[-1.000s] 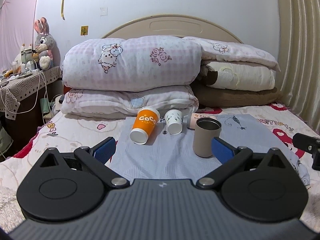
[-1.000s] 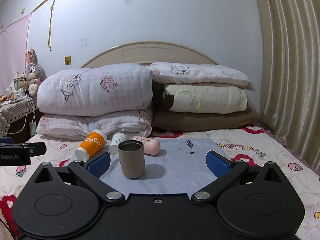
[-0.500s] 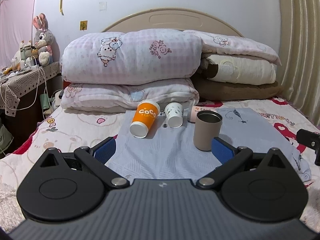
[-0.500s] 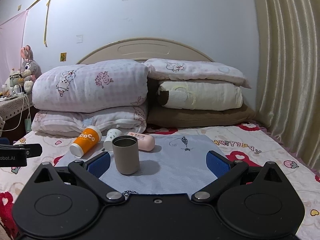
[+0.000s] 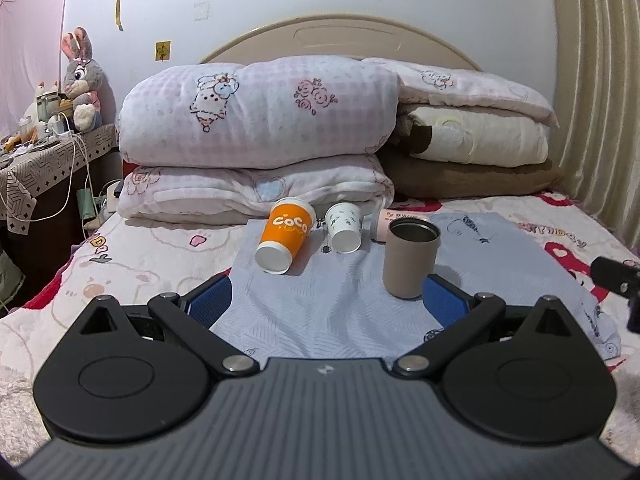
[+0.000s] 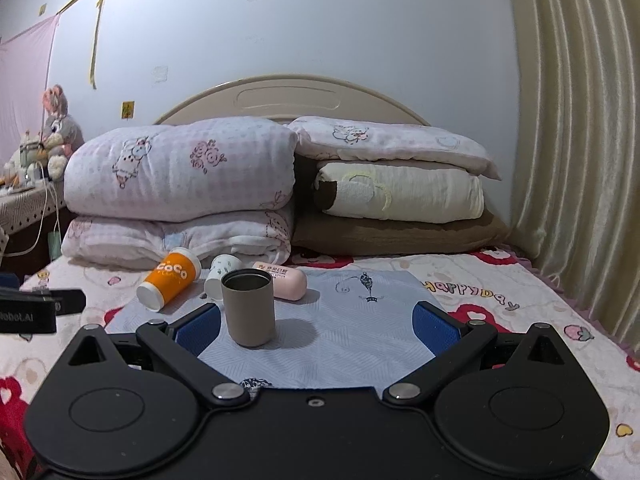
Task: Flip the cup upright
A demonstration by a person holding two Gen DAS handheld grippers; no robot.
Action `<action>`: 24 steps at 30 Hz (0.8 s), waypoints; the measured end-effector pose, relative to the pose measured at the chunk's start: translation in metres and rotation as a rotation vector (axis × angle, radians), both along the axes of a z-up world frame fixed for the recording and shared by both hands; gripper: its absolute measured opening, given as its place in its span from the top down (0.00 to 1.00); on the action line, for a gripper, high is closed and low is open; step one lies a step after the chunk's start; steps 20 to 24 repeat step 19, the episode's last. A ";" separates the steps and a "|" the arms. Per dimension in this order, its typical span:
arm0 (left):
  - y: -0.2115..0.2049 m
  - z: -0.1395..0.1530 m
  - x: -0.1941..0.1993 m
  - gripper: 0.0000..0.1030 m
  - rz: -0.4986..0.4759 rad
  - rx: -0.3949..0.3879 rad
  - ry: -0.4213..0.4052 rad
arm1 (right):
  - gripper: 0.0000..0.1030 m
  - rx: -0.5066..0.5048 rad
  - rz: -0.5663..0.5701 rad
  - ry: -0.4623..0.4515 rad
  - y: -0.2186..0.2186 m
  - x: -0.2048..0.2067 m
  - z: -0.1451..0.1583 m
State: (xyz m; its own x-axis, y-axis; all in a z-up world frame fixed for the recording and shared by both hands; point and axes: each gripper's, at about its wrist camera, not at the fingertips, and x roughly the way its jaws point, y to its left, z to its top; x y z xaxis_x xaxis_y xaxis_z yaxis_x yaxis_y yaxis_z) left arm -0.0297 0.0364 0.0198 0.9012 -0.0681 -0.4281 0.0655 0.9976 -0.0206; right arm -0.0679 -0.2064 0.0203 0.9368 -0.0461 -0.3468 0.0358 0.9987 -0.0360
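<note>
An orange paper cup point(image 5: 285, 237) marked "CoCo" lies on its side on a light blue cloth point(image 5: 340, 304), base toward me. A small white paper cup point(image 5: 344, 227) lies on its side beside it. A taupe metal cup point(image 5: 410, 262) stands upright, mouth up. A pink case point(image 6: 284, 281) lies behind it. The same orange cup point(image 6: 170, 279), white cup point(image 6: 219, 274) and taupe cup point(image 6: 249, 307) show in the right wrist view. My left gripper point(image 5: 326, 302) is open and empty, short of the cups. My right gripper point(image 6: 316, 326) is open and empty, the taupe cup just ahead of its left finger.
Folded quilts and pillows point(image 5: 260, 140) are stacked against the headboard behind the cups. A curtain point(image 6: 576, 140) hangs at the right. A side table point(image 5: 44, 152) with a plush rabbit point(image 5: 82, 80) and cables stands at the left. The other gripper's tip point(image 5: 618, 276) shows at the right edge.
Both grippers have drawn back and tilted up a little, so the cups sit slightly lower and farther in view. The cups have not moved. Both jaws stay open.
</note>
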 end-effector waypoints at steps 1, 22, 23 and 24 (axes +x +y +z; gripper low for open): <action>0.000 0.000 0.000 0.00 -0.001 0.000 -0.004 | 0.00 -0.006 -0.002 -0.001 0.000 0.000 0.000; -0.001 0.000 0.001 0.00 0.000 0.027 -0.002 | 0.00 -0.010 -0.001 -0.010 0.003 -0.003 0.001; -0.001 0.000 0.001 0.00 0.000 0.027 -0.002 | 0.00 -0.010 -0.001 -0.010 0.003 -0.003 0.001; -0.001 0.000 0.001 0.00 0.000 0.027 -0.002 | 0.00 -0.010 -0.001 -0.010 0.003 -0.003 0.001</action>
